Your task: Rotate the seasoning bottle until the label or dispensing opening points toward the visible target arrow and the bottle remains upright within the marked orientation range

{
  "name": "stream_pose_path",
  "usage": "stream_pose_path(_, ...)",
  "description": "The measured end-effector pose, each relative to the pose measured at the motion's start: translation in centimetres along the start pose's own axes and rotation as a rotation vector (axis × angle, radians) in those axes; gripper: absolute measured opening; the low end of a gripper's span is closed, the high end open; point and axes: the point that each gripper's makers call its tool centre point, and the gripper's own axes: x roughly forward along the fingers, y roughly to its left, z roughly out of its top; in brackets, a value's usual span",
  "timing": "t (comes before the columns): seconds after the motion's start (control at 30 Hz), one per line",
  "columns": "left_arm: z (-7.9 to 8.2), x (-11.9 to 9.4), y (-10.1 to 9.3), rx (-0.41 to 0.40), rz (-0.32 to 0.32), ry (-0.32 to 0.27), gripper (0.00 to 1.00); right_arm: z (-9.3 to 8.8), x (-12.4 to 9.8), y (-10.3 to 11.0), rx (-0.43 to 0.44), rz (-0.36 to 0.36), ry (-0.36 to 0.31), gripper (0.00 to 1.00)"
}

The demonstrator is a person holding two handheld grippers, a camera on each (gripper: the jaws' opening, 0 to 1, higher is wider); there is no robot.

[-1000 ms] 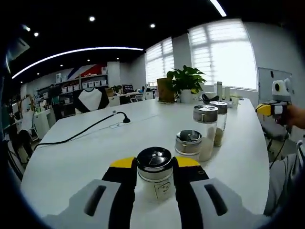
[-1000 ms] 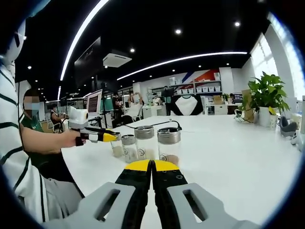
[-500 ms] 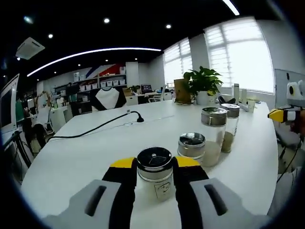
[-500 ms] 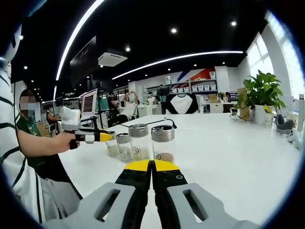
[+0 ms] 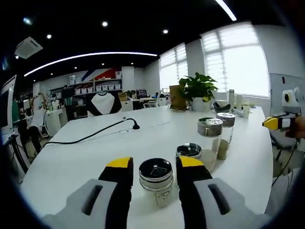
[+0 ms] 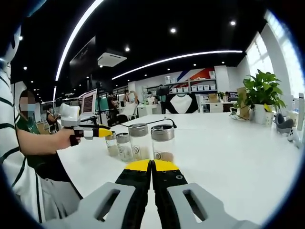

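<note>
Right now your left gripper (image 5: 155, 168) has its yellow-tipped black jaws spread, one on each side of the short glass seasoning bottle with the dark metal lid (image 5: 156, 180), with a sliver of white table (image 5: 86, 152) showing between each jaw and the glass, so you are not clamping it. That bottle stands upright on the table close to you, a small label facing the camera; I can't quite tell from here which way its dispensing opening points. Just beyond it stands a second short silver-lidded jar (image 5: 189, 151), then a taller glass jar of pale powder (image 5: 210, 138) and another tall jar with darker contents (image 5: 224, 133), all in a row running away from you. A black cable (image 5: 90, 137) lies across the table to the left, and a green potted plant (image 5: 197, 89) sits at the far end. Your right gripper (image 6: 152, 167) has its jaws pressed together, holding nothing, pointing across the table at the same jars.
</note>
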Motion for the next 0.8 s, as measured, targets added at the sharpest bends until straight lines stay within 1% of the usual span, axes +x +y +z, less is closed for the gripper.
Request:
stream_pose_path(0.07, 0.0, 0.0, 0.3, -0.018, -0.001, 0.000, 0.38, 0.0, 0.0, 0.1, -0.001, 0.004, 0.003, 0.00)
stream_pose_path(0.17, -0.2, 0.0, 0.6, -0.048, -0.020, 0.003, 0.40, 0.0, 0.0, 0.1, -0.003, 0.007, 0.003, 0.00)
stream_pose_path(0.23, -0.4, 0.1, 0.2, -0.076, -0.070, 0.010, 0.43, 0.0, -0.1, 0.1, -0.004, 0.008, 0.004, 0.00)
stream_pose_path(0.27, -0.5, 0.2, -0.3, -0.090, -0.106, 0.014, 0.44, -0.1, -0.1, 0.0, -0.006, 0.007, 0.007, 0.00)
stream_pose_path(0.3, -0.6, 0.2, -0.6, -0.103, -0.127, 0.019, 0.45, -0.1, -0.1, 0.0, -0.007, 0.008, 0.008, 0.00)
stream_pose_path(0.33, -0.6, 0.1, -0.9, -0.092, -0.154, 0.019, 0.47, -0.1, -0.1, 0.0, -0.007, 0.007, 0.008, 0.00)
stream_pose_path(0.4, -0.6, 0.0, -1.3, -0.075, -0.188, 0.022, 0.46, 0.0, -0.2, -0.1, -0.009, 0.006, 0.006, 0.00)
stream_pose_path(0.47, -0.7, 0.1, -1.1, -0.067, -0.184, 0.029, 0.46, 0.1, -0.2, 0.0, -0.009, 0.008, 0.005, 0.00)
stream_pose_path(0.57, -1.0, 0.1, -1.5, -0.059, -0.215, 0.045, 0.43, 0.0, -0.2, 0.0, -0.011, 0.011, 0.008, 0.00)
stream_pose_path(0.67, -1.2, 0.2, -2.1, -0.033, -0.234, 0.052, 0.43, 0.0, -0.1, 0.1, -0.011, 0.015, 0.008, 0.00)
stream_pose_path(0.8, -1.5, 0.4, -2.1, -0.014, -0.217, 0.057, 0.41, -0.2, 0.1, 0.2, -0.011, 0.018, 0.014, 0.00)
